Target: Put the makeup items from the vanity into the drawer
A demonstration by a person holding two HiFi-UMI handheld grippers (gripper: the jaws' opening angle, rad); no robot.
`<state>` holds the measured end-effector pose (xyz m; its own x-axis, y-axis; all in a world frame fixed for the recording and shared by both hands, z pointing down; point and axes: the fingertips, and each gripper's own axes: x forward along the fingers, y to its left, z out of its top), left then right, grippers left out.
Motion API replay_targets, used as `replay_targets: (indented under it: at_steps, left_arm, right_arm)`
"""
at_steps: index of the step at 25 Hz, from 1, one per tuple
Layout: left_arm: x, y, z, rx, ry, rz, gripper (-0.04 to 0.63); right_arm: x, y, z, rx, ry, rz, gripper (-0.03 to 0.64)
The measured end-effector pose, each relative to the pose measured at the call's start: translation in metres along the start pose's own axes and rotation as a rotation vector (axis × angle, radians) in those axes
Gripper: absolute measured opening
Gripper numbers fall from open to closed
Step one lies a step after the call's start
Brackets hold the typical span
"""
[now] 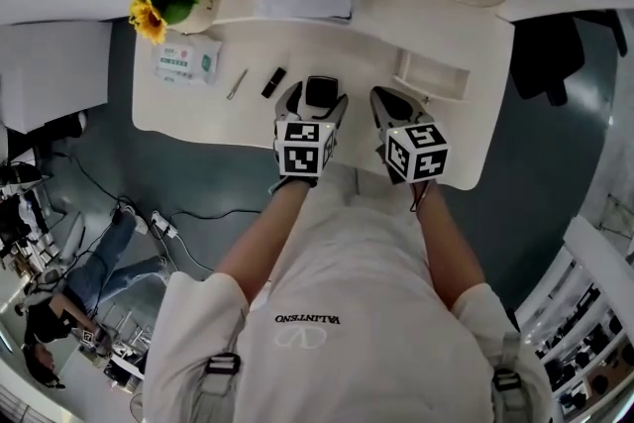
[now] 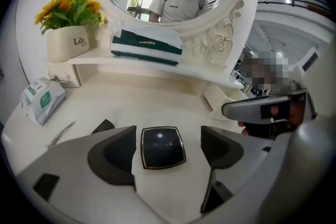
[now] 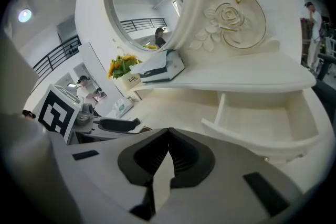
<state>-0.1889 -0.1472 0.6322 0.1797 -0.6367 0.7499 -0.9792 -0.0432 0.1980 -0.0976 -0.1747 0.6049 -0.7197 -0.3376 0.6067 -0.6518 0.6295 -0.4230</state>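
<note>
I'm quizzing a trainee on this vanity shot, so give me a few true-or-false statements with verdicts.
1. The left gripper clamps the black compact. False: its jaws stand apart on either side of the compact, not touching it.
2. The right gripper is shut with nothing in it. True.
3. The drawer is closed. False: it stands open.
4. The sunflower pot sits on the shelf. True.

Jaws together near open drawer point(image 3: 257, 120)
</note>
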Motion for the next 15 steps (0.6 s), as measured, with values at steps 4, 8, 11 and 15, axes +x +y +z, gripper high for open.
replay_targets:
  at_steps: [4, 8, 11, 15]
  left_arm:
    - [0.007, 0.0, -0.004, -0.01, 0.024, 0.01, 0.374]
    - [0.014, 0.002, -0.009, -0.015, 0.042, 0.021, 0.385]
    - [0.016, 0.005, -0.009, -0.018, 0.05, 0.038, 0.387]
    - [0.023, 0.005, -0.012, -0.02, 0.062, 0.04, 0.387]
  right_arm:
    - [0.006, 0.0, -0.003, 0.01, 0.008, 0.017, 0.012]
    - [0.01, 0.002, -0.006, 0.024, 0.006, 0.036, 0.012]
    - [0.012, 0.002, -0.008, 0.026, 0.007, 0.045, 0.012]
    - [0.018, -0.004, -0.014, 0.034, 0.028, 0.042, 0.012]
